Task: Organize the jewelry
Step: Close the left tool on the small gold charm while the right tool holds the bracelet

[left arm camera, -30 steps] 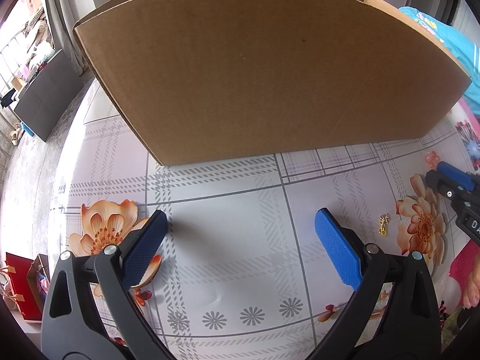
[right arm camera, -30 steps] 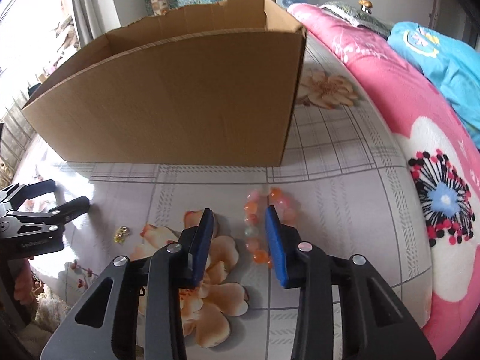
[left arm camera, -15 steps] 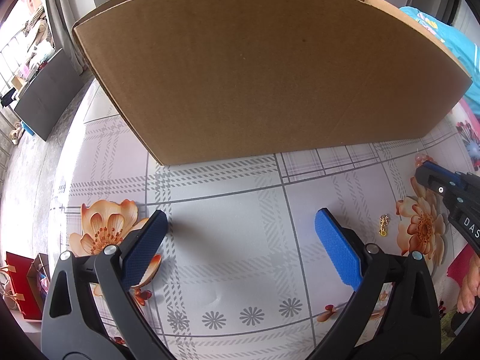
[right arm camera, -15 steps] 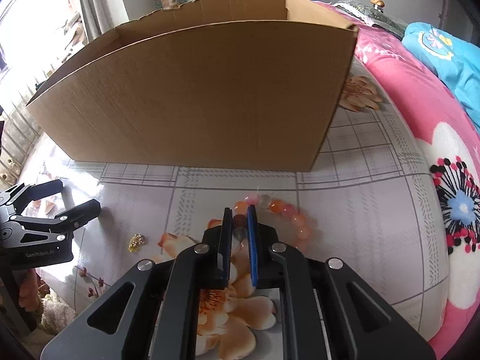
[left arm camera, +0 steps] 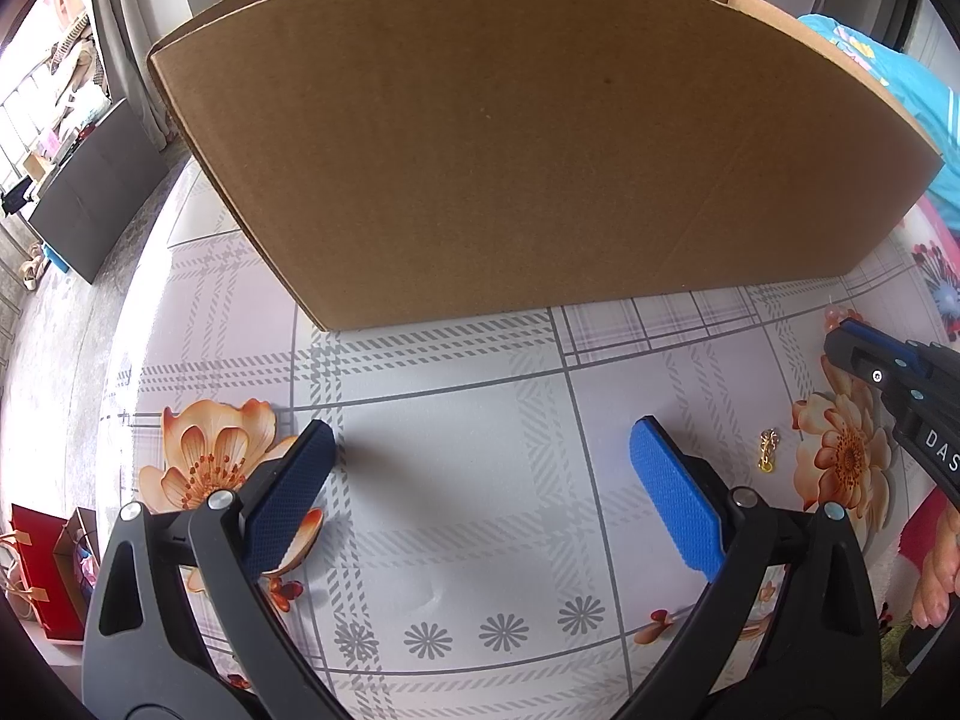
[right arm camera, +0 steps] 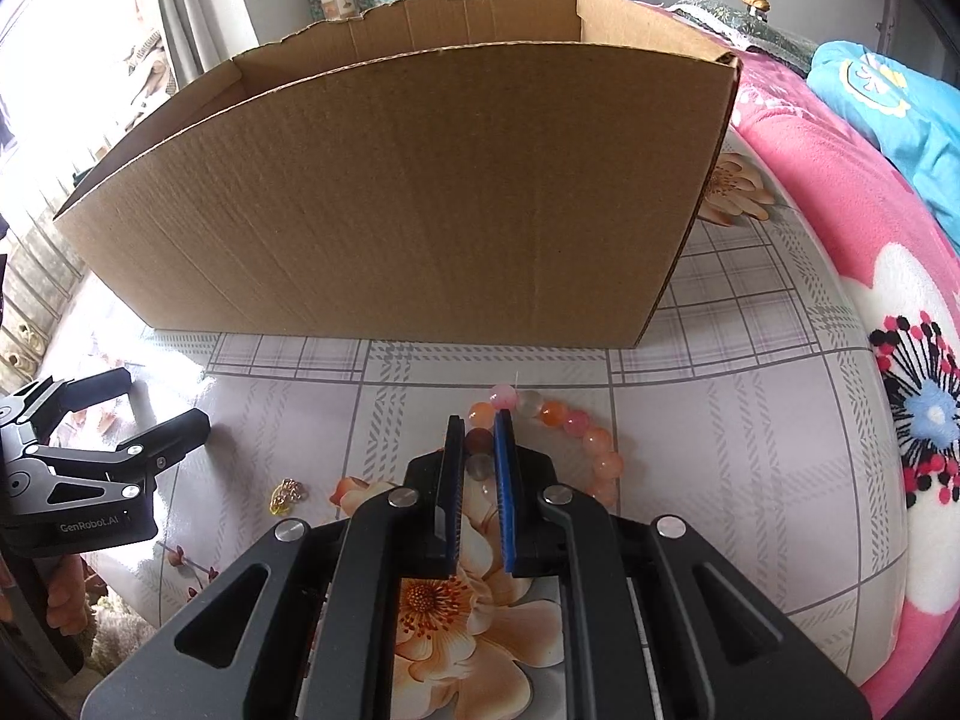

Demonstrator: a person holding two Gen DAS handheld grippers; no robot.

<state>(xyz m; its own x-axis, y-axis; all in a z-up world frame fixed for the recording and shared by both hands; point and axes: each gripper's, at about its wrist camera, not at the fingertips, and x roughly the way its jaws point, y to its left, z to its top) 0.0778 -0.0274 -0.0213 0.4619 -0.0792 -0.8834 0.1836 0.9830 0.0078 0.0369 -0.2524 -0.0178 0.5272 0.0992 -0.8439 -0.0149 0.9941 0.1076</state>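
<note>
1. Nearest to me, the right gripper [right arm camera: 479,438] is pointed down at the table, its blue pads [right arm camera: 503,480] drawn in tight on the near side of a beaded bracelet [right arm camera: 576,426]. Its jaws have just been closing, and a dark bead and a greyish one sit pinched between them.
2. The rest of the bracelet curls out to the right of the pads in peach, pink and pale beads, lying on the flowered tablecloth [right arm camera: 720,468].
3. Under that gripper's body the cloth shows a big printed orange blossom [right arm camera: 456,618].
4. Off to the left, a small gold charm [right arm camera: 287,493] lies on the cloth by itself, between the two grippers and touching neither. From the left wrist view the same charm [left arm camera: 767,449] sits just right of the right-hand pad.
5. The left gripper [left arm camera: 480,504] hangs over bare cloth with its blue pads [left arm camera: 672,504] spread wide apart and nothing between them. From the right wrist view it shows at the left edge [right arm camera: 111,420], with fingers of the person's hand [right arm camera: 66,600] below it.
6. Beyond both, a large open cardboard box [right arm camera: 396,204] stands on the table, its plain front wall facing the grippers; I cannot see what is inside.
7. To the right of the table lies a pink flowered blanket [right arm camera: 864,228], with a blue cloth [right arm camera: 888,102] further back.
8. Farthest off, a curtain [right arm camera: 198,18] hangs at a bright window on the left.
</note>
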